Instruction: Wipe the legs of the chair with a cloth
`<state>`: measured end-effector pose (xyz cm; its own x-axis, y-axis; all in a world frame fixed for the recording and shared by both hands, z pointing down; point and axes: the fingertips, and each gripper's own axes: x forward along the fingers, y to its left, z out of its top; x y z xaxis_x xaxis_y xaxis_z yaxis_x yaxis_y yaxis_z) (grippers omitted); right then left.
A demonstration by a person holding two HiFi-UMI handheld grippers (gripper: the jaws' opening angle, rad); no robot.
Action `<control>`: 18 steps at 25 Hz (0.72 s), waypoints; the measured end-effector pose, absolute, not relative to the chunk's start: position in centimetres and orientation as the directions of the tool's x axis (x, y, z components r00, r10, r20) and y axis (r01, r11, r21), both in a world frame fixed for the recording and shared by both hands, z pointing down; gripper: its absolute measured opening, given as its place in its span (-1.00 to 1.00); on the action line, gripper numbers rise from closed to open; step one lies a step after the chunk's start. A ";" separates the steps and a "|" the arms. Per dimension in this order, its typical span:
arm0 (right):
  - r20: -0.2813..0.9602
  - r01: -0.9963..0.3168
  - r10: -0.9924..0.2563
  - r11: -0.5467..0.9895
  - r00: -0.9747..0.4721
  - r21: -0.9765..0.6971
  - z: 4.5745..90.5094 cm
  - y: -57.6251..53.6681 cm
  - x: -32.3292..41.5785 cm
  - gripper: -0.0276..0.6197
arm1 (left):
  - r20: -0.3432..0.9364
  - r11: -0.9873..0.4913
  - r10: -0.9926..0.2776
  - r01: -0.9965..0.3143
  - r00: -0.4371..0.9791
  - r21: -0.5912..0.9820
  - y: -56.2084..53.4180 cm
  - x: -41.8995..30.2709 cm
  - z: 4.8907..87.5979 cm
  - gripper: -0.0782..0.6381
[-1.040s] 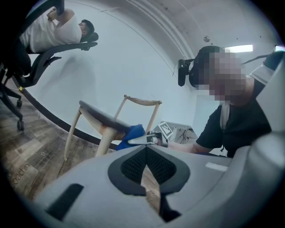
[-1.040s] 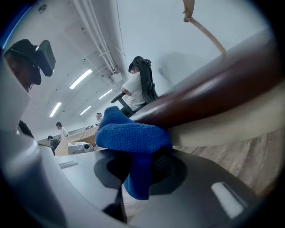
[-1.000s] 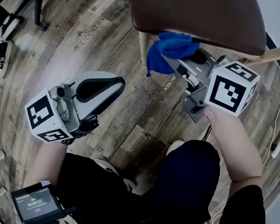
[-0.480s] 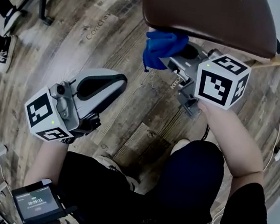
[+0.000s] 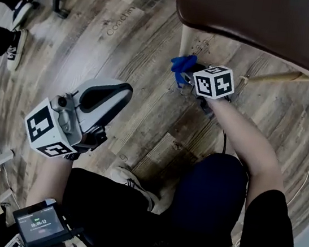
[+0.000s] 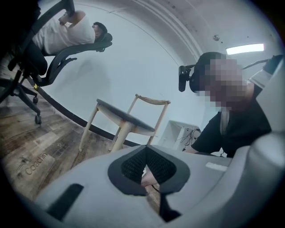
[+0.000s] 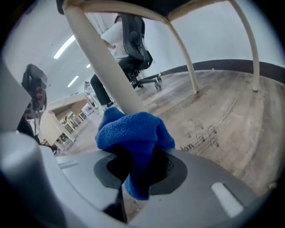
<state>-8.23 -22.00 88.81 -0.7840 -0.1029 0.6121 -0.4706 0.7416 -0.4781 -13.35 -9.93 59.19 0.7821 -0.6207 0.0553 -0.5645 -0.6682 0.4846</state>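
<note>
While the right gripper's (image 7: pixel 140 167) jaws clamp the cloth (image 7: pixel 133 133) against the chair leg (image 7: pixel 100 67) (near-upright, slanting), the left gripper's (image 6: pixel 144 171) jaws meet.

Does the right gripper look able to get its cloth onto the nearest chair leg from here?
Probably yes: the right gripper, jaws shut on the blue cloth, sits right beside the pale chair leg with nothing between them. The cloth looks pressed against it.

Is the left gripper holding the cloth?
No, the blue cloth is pinched in the right gripper; the left gripper is shut on nothing.
</note>
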 end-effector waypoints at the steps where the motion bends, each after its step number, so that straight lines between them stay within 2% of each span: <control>1: 0.657 -0.496 -0.090 0.734 -0.748 -0.464 91.1 -22.0 -8.1 -0.63 | 0.064 -0.660 -0.627 -0.574 0.776 0.484 -9.8 -13.7 59.4 -0.79; 5: 0.773 -0.546 -0.062 0.744 -0.631 -0.385 96.7 -22.3 -7.8 -0.62 | 0.071 -0.633 -0.657 -0.600 0.751 0.489 -9.3 -15.2 59.7 -0.79; 9: 0.763 -0.528 -0.067 0.760 -0.643 -0.378 96.5 -22.4 -7.7 -0.62 | 0.056 -0.634 -0.665 -0.602 0.745 0.486 -9.2 -15.5 59.4 -0.79; 13: 0.710 -0.523 -0.102 0.749 -0.697 -0.406 92.0 -22.7 -7.7 -0.63 | 0.039 -0.658 -0.644 -0.579 0.764 0.481 -9.3 -14.5 59.0 -0.79; 18: 0.576 -0.443 -0.150 0.798 -0.803 -0.409 80.6 -22.9 -7.4 -0.63 | 0.002 -0.697 -0.615 -0.544 0.789 0.468 -9.9 -13.1 58.0 -0.79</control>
<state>-7.43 -22.86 80.60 -0.8032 -0.1504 0.5765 -0.4427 0.7981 -0.4087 -13.08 -9.94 57.98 0.7889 -0.6145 0.0016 -0.5435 -0.6966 0.4684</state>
